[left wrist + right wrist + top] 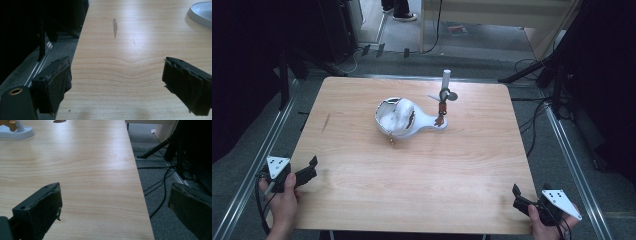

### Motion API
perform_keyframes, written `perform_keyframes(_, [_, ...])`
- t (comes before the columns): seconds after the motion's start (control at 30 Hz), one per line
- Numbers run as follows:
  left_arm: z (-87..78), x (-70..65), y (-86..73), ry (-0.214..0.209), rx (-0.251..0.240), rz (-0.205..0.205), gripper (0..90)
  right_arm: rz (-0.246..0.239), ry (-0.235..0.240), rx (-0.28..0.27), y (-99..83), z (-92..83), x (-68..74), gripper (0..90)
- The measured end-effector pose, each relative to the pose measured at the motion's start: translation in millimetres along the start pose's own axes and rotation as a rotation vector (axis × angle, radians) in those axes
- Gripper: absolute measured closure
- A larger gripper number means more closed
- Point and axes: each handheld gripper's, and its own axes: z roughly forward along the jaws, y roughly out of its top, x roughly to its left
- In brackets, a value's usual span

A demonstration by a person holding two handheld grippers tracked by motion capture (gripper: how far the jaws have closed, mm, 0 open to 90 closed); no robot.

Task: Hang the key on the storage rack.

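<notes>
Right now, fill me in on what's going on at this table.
A person holds the left gripper and right gripper open at the near corners of the wooden table, touching nothing. At the middle stands a white teardrop-shaped dish holding crumpled white material, with a small upright stand at its narrow end. Nothing has been picked up.

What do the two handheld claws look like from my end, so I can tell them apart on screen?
Both are alike: the left claw and right claw are black two-jaw tools, each topped by a grey three-cornered plate with small dark dots. A dark cable trails from each. Up close, the pads are dark, worn and frayed at the edges.
</notes>
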Motion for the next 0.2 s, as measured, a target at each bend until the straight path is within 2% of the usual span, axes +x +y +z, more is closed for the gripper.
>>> perform_keyframes(0.13, [-0.1, -0.3, 0.1, 0.006, 0.003, 0.001, 9.5, -0.012, -0.011, 0.007, 0.2, 0.7, 2.1, 0.8])
perform_keyframes(0.2, [-0.1, -0.3, 0.1, 0.012, 0.003, -0.002, 9.5, -0.015, -0.025, 0.022, 0.8, 2.5, 5.1, 5.0])
